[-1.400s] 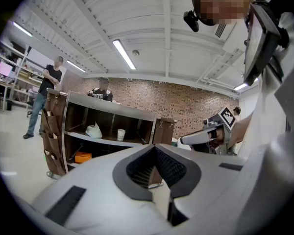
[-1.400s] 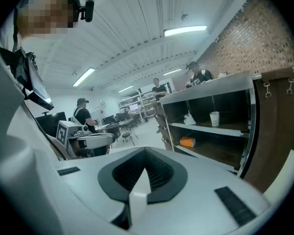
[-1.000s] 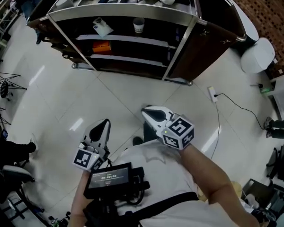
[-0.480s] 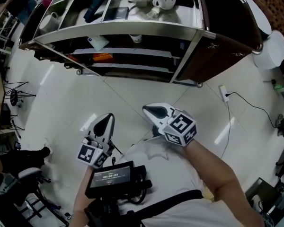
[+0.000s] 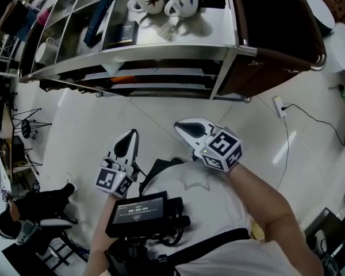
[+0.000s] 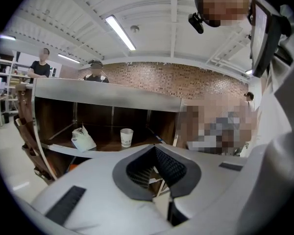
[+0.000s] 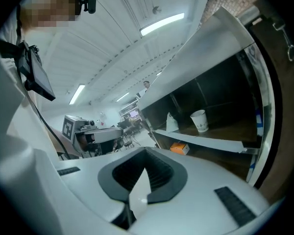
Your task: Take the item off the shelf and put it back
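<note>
Left tool (image 5: 129, 137) well apart from cup (image 6: 126, 137)

Wearer: white shirt (image 5: 195, 203) crossed by a black strap (image 5: 211, 247); at the chest, a black display unit (image 5: 139, 213) with dark cables (image 5: 171, 230). The left tongs (image 5: 131, 134) and right tongs (image 5: 180, 126) have white shells and black ribbed pads. Each carries a marker cube (image 5: 223, 149) printed with black-and-white squares.

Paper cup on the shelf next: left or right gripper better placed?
Right, probably. In the head view the right gripper reaches nearer the shelf than the left gripper. Both are shut and empty, short of the shelf, and the paper cup shows in both gripper views.
</note>
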`<action>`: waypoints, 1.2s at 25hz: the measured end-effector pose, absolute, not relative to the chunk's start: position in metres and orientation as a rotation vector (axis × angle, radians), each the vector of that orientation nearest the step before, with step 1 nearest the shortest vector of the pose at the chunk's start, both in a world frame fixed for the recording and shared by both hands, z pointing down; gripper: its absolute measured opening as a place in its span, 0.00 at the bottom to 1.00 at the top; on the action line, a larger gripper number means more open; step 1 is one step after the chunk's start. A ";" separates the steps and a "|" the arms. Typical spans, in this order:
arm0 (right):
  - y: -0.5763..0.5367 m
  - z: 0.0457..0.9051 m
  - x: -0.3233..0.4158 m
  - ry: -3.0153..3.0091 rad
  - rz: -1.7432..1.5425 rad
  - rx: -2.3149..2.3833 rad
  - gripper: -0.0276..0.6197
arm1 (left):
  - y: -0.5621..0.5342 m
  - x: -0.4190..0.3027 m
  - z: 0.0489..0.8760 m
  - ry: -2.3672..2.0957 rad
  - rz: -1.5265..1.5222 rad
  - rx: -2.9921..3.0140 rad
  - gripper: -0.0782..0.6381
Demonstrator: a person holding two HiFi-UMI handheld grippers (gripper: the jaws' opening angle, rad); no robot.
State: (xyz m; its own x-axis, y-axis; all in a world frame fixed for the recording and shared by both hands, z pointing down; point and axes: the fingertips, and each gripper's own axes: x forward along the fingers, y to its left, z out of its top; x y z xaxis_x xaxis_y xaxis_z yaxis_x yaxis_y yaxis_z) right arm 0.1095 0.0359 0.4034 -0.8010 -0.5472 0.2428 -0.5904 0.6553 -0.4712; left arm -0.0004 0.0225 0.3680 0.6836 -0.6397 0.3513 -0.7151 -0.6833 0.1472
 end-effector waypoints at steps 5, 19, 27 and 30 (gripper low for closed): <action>0.026 0.407 0.113 -2.770 0.833 1.006 0.05 | 0.003 -0.001 0.375 -1.065 0.397 2.630 0.11; 0.015 0.410 0.074 -2.696 0.830 1.057 0.05 | -0.028 -0.051 0.421 -1.110 0.414 2.602 0.11; 0.017 0.424 0.040 -2.616 0.865 0.986 0.05 | -0.111 -0.097 0.467 -1.370 0.548 2.533 0.19; 0.017 0.429 0.032 -2.588 0.894 0.985 0.05 | -0.150 -0.106 0.482 -1.419 0.595 2.516 0.30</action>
State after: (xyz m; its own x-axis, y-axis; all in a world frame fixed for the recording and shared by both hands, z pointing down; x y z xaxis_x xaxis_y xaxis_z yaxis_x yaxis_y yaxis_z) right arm 0.0316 0.0168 0.4295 -0.7471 -0.5235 0.4096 -0.6647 0.5876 -0.4615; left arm -0.1060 -0.1499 0.4822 0.4603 -0.7748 0.4334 -0.8521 -0.5226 -0.0292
